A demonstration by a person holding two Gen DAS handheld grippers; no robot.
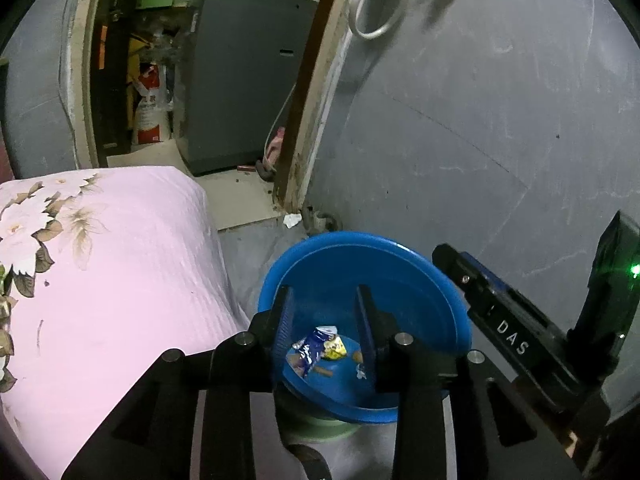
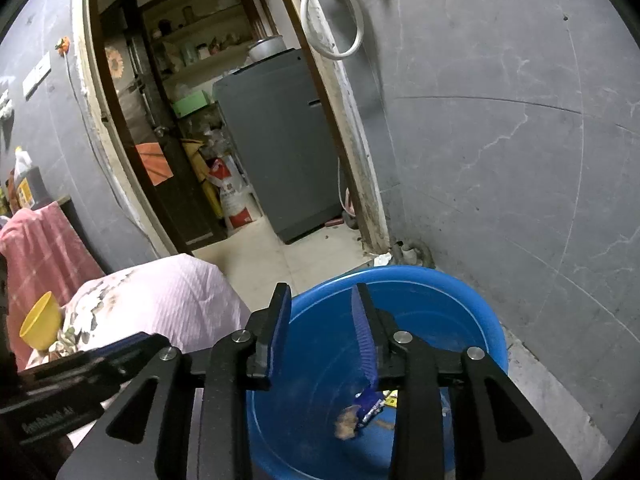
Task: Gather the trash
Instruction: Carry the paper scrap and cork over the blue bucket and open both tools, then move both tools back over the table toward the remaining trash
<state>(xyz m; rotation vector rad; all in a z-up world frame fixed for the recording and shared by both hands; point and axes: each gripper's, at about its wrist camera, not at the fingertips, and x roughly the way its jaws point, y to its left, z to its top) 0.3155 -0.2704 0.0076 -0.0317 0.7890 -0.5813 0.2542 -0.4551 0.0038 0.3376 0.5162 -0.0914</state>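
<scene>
Both grippers hang over the blue basin (image 1: 432,300), which sits on the floor beside the bed (image 1: 120,280) w/ pink flowered cover. The left gripper (image 1: 326,316) has its jaws part open, nothing between the pads; below them, on the basin bottom, lie a blue wrapper (image 1: 314,350), a yellow wrapper (image 1: 335,349) and some small brown scraps. The right gripper (image 2: 322,316) is also part open and holds nothing. In the right wrist view a blue wrapper (image 2: 368,404) sits just under the right finger's tip; whether it still clings to the pad cannot be told.

Risks from here, as a judgement: if that wrapper sticks to the pad, lifting the gripper could drag it back out of the basin. The basin looks tilted on a green thing (image 1: 320,426) under it, so a knock on the rim by either gripper may tip it and spill the trash. Also the two grippers are near each other and could collide. One white scrap (image 1: 292,220) still lies on the floor by the door frame, well apart from the basin.
</scene>
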